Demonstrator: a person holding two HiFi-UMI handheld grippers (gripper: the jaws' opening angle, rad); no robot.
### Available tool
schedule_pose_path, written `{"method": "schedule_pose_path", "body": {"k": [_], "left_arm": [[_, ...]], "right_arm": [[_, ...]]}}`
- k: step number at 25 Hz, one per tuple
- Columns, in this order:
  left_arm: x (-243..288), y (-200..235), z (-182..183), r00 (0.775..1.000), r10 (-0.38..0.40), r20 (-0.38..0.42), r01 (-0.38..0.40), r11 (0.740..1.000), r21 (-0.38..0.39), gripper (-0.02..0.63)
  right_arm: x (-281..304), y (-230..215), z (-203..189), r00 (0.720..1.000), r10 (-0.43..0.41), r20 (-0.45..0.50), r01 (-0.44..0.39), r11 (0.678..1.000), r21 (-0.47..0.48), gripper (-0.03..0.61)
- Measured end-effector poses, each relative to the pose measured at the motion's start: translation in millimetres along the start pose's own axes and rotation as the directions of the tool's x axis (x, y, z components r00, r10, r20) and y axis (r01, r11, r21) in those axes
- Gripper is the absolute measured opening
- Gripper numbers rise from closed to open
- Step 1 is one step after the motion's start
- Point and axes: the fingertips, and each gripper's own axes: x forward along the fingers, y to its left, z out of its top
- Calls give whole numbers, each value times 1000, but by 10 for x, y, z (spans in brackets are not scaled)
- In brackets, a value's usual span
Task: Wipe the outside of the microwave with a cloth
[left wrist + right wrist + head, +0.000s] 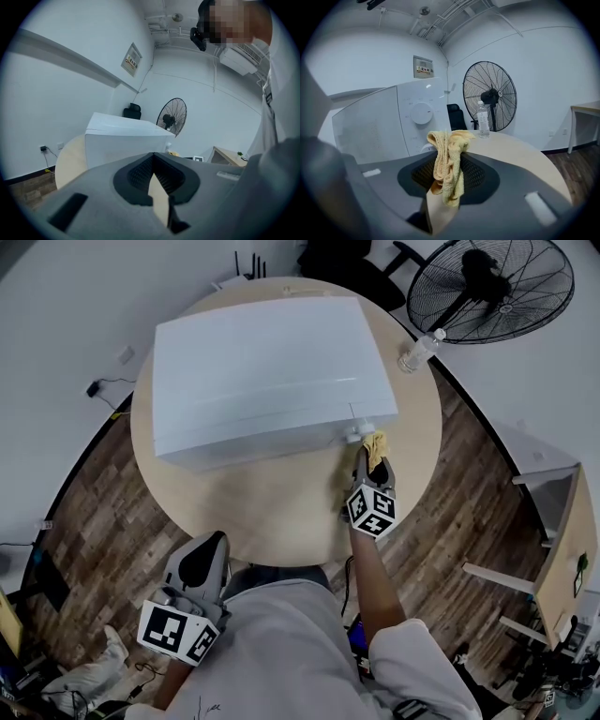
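A white microwave [267,371] stands on the round wooden table [281,512]. My right gripper [367,457] is shut on a crumpled yellow cloth [375,444] at the microwave's front right corner, just by the lower knob. In the right gripper view the cloth [451,143] hangs bunched between the jaws of the right gripper [447,164], with the control panel and dial [422,113] close ahead on the left. My left gripper [204,559] is held low at the table's near edge, well back from the microwave [124,140]. The left gripper [153,176] is shut with nothing in it.
A clear water bottle [419,351] stands on the table right of the microwave. A large black floor fan [492,287] is beyond the table at the back right, and a black chair [375,268] behind. A light wooden desk [562,549] stands at the far right.
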Motion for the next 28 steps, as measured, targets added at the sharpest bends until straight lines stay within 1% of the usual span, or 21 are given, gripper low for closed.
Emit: {"method": "schedule_pose_path", "body": {"k": [5, 11, 17, 28], "left_arm": [[16, 15, -32, 1000, 3, -8, -3, 1000, -6, -6], [-41, 57, -22, 1000, 11, 2, -11, 1000, -20, -6], [-128, 20, -62, 1000, 21, 9, -21, 1000, 3, -6], [-385, 59, -122, 999, 43, 33, -42, 999, -16, -6]], "right_arm": [[4, 90, -24, 1000, 23, 13, -23, 1000, -1, 132], [-51, 165, -38, 1000, 1, 17, -2, 1000, 11, 132], [-95, 217, -61, 1000, -8, 15, 7, 1000, 20, 132], [-143, 332, -84, 1000, -23, 15, 23, 999, 40, 132]]}}
